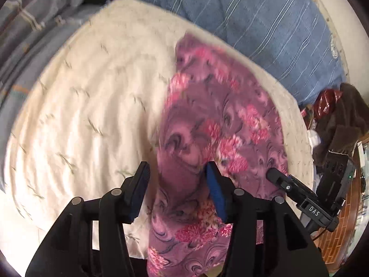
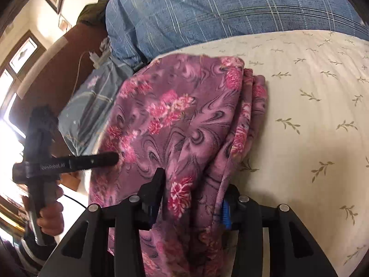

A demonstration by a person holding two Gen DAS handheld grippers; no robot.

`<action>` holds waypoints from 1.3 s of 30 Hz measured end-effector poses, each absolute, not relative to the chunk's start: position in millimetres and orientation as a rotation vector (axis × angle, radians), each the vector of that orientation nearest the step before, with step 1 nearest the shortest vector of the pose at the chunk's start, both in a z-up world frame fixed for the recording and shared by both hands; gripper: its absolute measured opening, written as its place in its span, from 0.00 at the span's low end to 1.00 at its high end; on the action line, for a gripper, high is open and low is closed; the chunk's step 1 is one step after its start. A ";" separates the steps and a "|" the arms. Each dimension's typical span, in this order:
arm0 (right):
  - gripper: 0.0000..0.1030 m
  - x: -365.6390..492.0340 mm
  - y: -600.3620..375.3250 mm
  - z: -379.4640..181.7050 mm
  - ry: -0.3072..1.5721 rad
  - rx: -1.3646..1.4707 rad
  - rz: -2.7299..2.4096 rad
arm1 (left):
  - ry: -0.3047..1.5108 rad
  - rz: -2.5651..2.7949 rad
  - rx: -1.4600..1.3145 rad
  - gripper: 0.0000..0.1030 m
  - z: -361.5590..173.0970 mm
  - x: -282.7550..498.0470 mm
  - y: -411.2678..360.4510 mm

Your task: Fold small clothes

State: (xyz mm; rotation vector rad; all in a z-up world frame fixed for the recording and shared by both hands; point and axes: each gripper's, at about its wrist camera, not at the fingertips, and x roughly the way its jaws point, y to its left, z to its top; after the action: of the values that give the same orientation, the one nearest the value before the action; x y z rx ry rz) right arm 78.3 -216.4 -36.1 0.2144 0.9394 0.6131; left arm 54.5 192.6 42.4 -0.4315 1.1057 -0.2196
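While the cream bedspread (image 1: 92, 97) with its small leaf sprigs covers most of the bed, a blue striped quilt (image 1: 265, 23) is bunched along its far edge. On the spread's right part lies the purple floral garment (image 1: 219, 115), folded lengthwise, its near end running toward both claws. The left gripper (image 1: 177, 184) stands released, fabric between its spread pads. The right gripper (image 2: 193, 196) straddles bunched cloth; whether it clenches, I cannot tell.

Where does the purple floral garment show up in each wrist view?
Left wrist: the purple floral garment runs from the lower centre, between the left gripper's jaws, up to the right.
Right wrist: it fills the centre, passing between the right gripper's jaws.
Shared landmark: the cream leaf-print bedspread.
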 end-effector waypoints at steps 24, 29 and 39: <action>0.44 107.7 -225.3 -8.7 0.814 0.149 0.529 | 1.029 -0.126 -0.327 0.74 55.5 125.1 169.0; 0.04 135.1 -212.1 -26.7 0.838 0.143 0.468 | 1.079 -0.062 -0.303 0.75 22.6 161.2 170.0; 0.16 76.2 -233.2 -1.4 0.838 0.010 0.648 | 1.017 -0.187 -0.218 0.75 63.4 114.3 188.9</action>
State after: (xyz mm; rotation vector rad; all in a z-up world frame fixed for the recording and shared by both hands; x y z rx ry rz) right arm 76.2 -233.2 -1.4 0.0097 0.8375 0.6476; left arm 114.3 188.9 63.4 -0.2183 1.0165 -0.1875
